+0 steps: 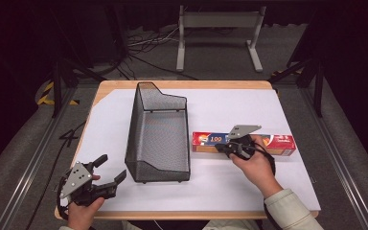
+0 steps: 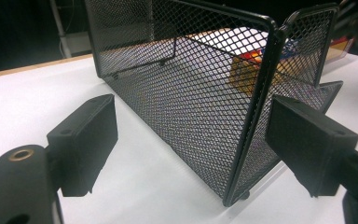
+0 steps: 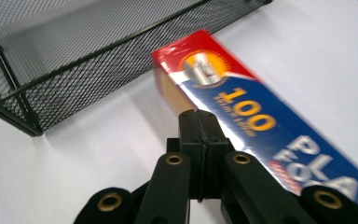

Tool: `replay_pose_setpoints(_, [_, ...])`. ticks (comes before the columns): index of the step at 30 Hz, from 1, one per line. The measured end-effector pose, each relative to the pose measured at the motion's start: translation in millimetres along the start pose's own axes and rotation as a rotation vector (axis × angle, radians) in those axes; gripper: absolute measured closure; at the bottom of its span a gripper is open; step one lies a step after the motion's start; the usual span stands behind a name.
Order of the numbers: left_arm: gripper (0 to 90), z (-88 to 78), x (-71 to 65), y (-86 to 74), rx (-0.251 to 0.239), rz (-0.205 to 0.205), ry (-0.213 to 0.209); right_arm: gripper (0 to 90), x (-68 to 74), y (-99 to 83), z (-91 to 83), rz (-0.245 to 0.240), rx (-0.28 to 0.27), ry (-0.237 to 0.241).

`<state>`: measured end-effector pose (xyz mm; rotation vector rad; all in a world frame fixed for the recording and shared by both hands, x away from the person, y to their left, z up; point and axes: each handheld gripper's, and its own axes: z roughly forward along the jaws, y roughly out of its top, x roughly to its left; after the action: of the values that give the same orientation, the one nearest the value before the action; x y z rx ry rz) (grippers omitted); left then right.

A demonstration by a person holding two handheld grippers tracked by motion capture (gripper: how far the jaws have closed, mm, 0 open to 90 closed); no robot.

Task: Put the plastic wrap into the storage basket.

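On the white sheet (image 1: 211, 184), right of the mesh basket (image 1: 159, 139), a long red-and-blue box (image 1: 249, 143) is being kept lying flat, its left end just beside the basket's right wall. Against its near edge, the right gripper (image 1: 226, 147) is being held with jaws clenched together, nothing between them. At the near left corner, the left gripper (image 1: 109, 168) is being held with jaws spread wide, pointed at the basket's near corner without touching it.

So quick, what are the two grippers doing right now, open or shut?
Left gripper: open, holding nothing, beside the wire basket.
Right gripper: shut, nothing between its jaws, next to the long box.
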<state>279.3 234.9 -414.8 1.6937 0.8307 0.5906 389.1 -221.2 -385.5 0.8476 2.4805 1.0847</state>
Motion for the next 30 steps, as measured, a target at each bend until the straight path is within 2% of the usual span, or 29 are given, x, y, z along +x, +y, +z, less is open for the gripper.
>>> replay_pose_setpoints(1, [17.7,0.0,0.0,-0.1,0.001,0.000,0.000,90.0,0.0,0.0,0.0,0.000,0.000,0.000])
replay_pose_setpoints(7, [17.7,-1.1,-0.5,-0.5,0.006,-0.006,0.004,90.0,-21.6,0.6,-25.2,0.027,-0.024,-0.036])
replay_pose_setpoints(11, [17.7,-1.2,-0.6,-0.5,0.003,-0.007,0.005,90.0,-37.9,-0.4,-36.2,0.070,-0.026,-0.063])
replay_pose_setpoints(14, [17.7,-1.2,-1.0,-0.5,0.006,-0.007,0.007,90.0,-45.0,-0.7,-39.9,0.084,-0.018,-0.080])
replay_pose_setpoints(26, [17.7,-1.2,-0.2,-1.0,0.005,-0.009,0.007,90.0,-89.6,-2.0,-62.6,0.163,0.036,-0.177])
replay_pose_setpoints(30, [17.7,-1.2,-0.4,-1.2,0.004,-0.006,0.008,90.0,-106.6,-4.0,-66.5,0.206,0.068,-0.208])
